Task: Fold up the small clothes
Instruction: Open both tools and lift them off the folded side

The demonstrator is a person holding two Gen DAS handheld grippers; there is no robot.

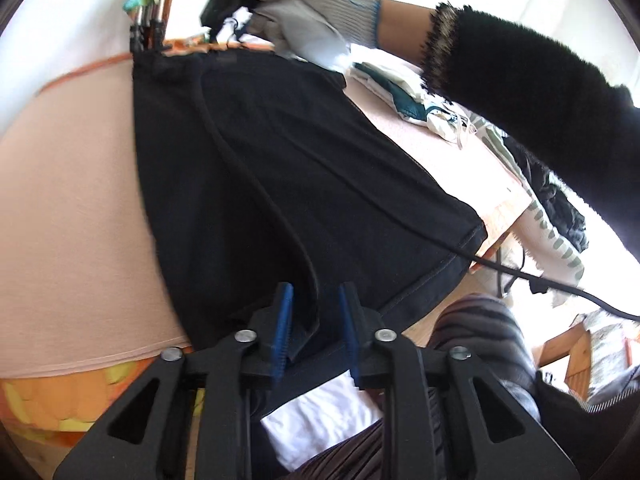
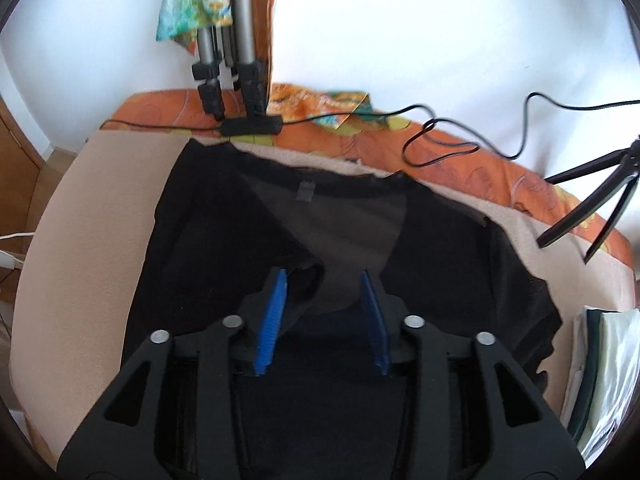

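A black garment (image 1: 280,160) lies spread on a beige cloth (image 1: 72,200) that covers the table. My left gripper (image 1: 316,288) is at its near hem with the blue pads apart; a raised fold of the black fabric sits between them, closer to the left pad, and is not pinched. In the right wrist view the same garment (image 2: 224,216) shows a grey neck label at its far edge. My right gripper (image 2: 323,274) hovers over its middle, jaws wide, with a loose fold by the left pad. A gloved hand (image 1: 312,20) with a black fuzzy sleeve reaches across the far end.
Tripod legs (image 2: 232,80) and a black cable (image 2: 440,148) stand at the table's far edge on an orange patterned cover (image 2: 460,168). A small black tripod (image 2: 592,208) is at right. Folded white-and-green clothes (image 1: 400,88) and a loose pile (image 1: 560,208) lie to the right.
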